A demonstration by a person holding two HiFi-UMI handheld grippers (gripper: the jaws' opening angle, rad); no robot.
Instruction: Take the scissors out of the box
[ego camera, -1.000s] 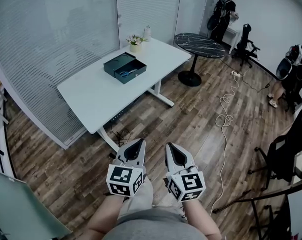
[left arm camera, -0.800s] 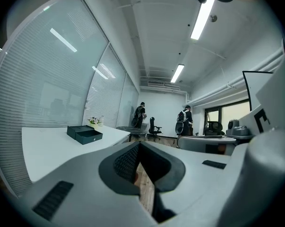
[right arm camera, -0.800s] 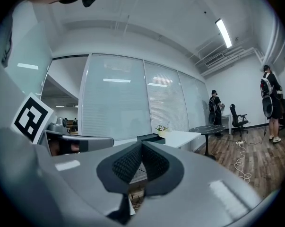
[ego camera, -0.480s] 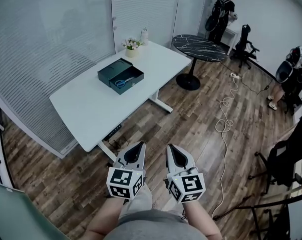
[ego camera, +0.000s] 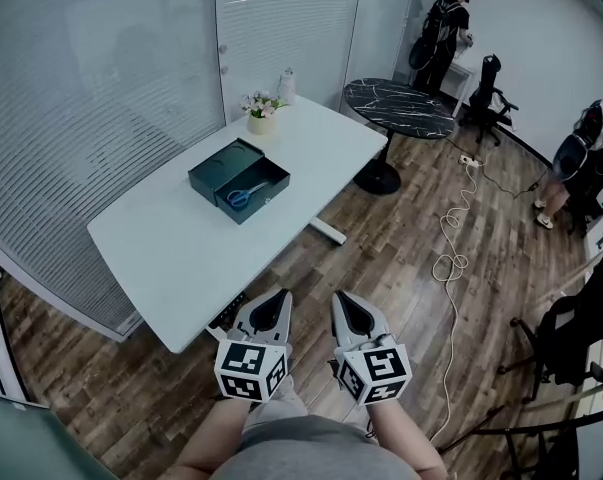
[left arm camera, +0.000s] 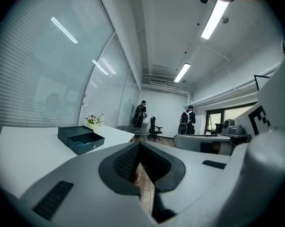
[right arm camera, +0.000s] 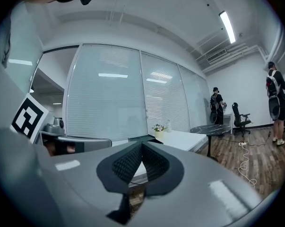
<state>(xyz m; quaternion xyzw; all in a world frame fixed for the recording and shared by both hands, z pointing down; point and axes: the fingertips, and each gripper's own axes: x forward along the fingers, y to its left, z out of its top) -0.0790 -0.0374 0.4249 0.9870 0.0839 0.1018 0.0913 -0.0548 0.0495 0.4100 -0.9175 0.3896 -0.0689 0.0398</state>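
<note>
A dark teal box [ego camera: 221, 166] lies open on the white table [ego camera: 161, 248], with its tray beside the lid. Blue-handled scissors [ego camera: 243, 195] lie inside the tray. My left gripper [ego camera: 272, 305] and right gripper [ego camera: 345, 305] are side by side at the bottom of the head view, over the wooden floor and short of the table's near edge. Both are shut with nothing between their jaws. In the left gripper view the box [left arm camera: 81, 139] sits far ahead on the left, beyond the left gripper [left arm camera: 139, 144]. The right gripper [right arm camera: 142, 144] points toward the table [right arm camera: 180, 138].
A flower pot [ego camera: 261, 111] and a bottle [ego camera: 286, 82] stand at the table's far end. A round black table [ego camera: 396, 98], office chairs and a white cable [ego camera: 451, 238] on the floor lie to the right. Two people [ego camera: 443, 23] stand far off. A glass wall with blinds runs along the left.
The table and box have drawn closer and lower in the head view as both grippers are carried toward them. Both grippers stay shut and empty.
</note>
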